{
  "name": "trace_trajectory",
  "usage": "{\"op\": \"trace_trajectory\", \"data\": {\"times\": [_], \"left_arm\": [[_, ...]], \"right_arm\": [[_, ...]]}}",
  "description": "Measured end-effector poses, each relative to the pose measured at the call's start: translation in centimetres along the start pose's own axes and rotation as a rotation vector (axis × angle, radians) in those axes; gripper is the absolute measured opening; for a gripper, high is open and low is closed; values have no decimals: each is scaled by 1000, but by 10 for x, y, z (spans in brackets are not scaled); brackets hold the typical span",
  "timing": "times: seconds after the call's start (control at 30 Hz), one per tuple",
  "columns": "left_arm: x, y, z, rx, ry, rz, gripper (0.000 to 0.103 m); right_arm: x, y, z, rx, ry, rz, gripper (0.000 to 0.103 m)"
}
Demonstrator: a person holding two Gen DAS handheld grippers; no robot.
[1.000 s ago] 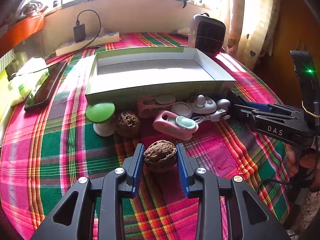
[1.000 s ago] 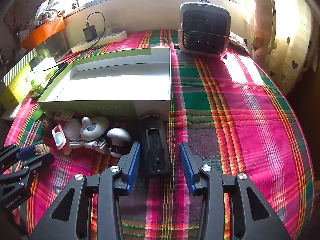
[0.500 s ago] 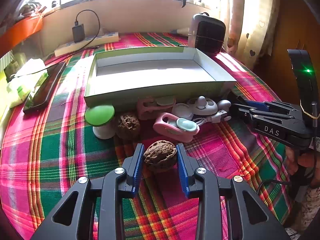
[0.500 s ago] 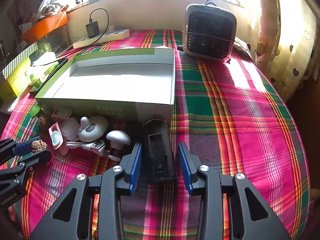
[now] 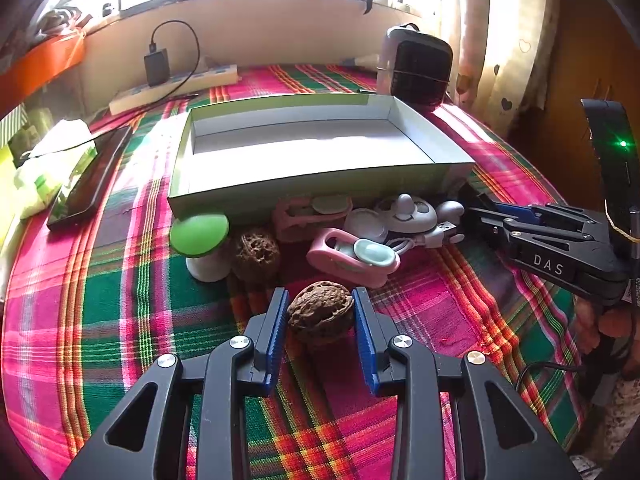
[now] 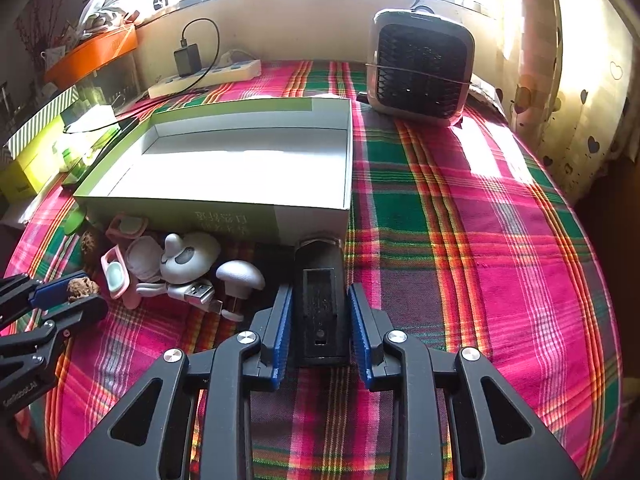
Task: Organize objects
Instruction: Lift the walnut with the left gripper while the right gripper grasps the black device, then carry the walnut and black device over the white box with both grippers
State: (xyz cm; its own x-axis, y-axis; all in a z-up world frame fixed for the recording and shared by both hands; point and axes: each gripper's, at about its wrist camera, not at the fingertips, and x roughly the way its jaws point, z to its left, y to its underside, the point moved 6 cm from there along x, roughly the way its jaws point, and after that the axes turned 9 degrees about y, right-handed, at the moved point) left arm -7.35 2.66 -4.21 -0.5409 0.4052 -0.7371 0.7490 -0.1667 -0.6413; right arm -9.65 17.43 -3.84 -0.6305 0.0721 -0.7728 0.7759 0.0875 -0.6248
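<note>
Left gripper (image 5: pixel 321 312) pinches walnut (image 5: pixel 321 312); right gripper (image 6: pixel 319 322) has just closed, clamping black device (image 6: pixel 319 304); only left view shows phone (image 5: pixel 90 178). Box (image 6: pixel 180 214) ahead empty.

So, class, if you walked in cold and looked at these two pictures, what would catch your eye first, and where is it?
Probably the bright pink and green plaid cloth covering the table, with the shallow empty box lying open in the middle. Next, the grippers: the left gripper closed on a walnut in front of the box, the right gripper around a black block at the box's near right corner. Small toys cluster between them.
</note>
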Motion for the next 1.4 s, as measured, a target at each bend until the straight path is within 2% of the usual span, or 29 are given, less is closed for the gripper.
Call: {"op": "trace_trajectory", "data": {"times": [0.47, 0.8, 1.4], "left_arm": [[-18, -12, -1, 0, 6, -36, 30], [-27, -43, 8, 16, -6, -75, 30], [1, -99, 37, 4, -26, -79, 30]], "right_arm": [[-21, -9, 2, 5, -45, -40, 29], [-33, -32, 10, -9, -81, -66, 29], [-5, -85, 49, -42, -167, -33, 29]]}}
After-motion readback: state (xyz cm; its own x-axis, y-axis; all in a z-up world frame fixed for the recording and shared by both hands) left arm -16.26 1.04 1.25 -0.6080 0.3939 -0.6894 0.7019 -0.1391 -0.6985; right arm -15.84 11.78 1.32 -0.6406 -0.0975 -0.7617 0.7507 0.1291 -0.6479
